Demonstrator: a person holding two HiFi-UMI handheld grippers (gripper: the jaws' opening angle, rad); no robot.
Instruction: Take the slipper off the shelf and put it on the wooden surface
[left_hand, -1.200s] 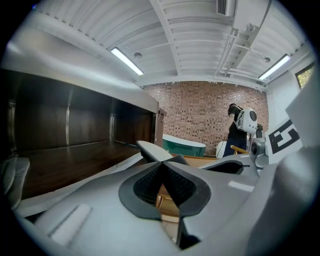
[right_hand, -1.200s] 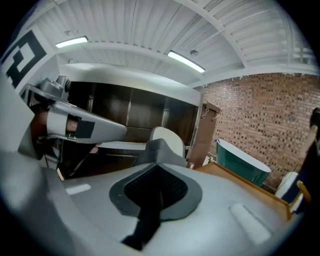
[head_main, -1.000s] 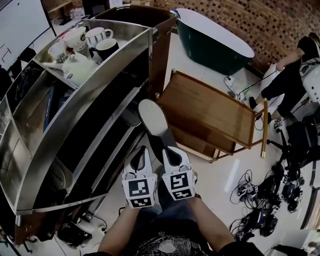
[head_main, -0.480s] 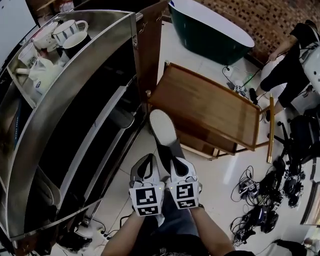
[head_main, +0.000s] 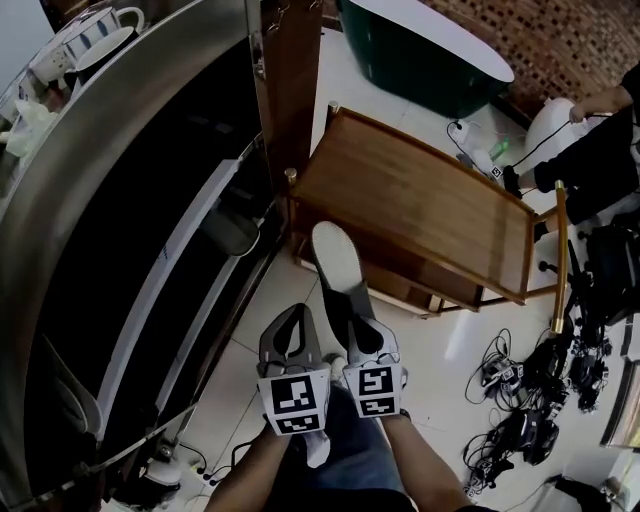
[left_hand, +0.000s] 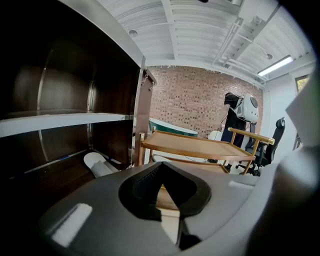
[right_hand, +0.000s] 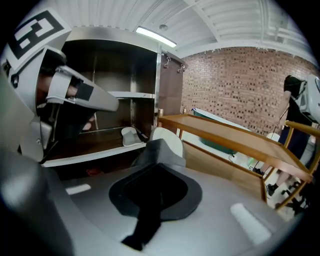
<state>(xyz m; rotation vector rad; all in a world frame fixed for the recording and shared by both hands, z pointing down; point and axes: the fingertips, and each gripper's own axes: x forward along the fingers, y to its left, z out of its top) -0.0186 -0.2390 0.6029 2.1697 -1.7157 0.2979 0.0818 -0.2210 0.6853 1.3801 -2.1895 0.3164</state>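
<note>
The biggest thing is a curved shelf (head_main: 120, 170) of brushed metal with dark boards, standing to the left of both sets of fingers. Ahead and to the right of them is a low wooden table (head_main: 420, 205), a flat rectangle of warm, grained wood with a raised rail round its rim and a second level underneath. The floor (head_main: 450, 340) is pale, glossy tile. The slipper (head_main: 336, 262) has a smooth, rounded white sole with a broad dark grey band across it. It sticks straight out from the right gripper (head_main: 352, 325), whose fingers are clamped on its heel end. Its toe is in the air by the table's near edge, not on the top. A second slipper (left_hand: 99, 165) lies on a low shelf board, ahead-left. The left gripper (head_main: 292, 318) has its fingers pressed together on nothing, just beside the right.
</note>
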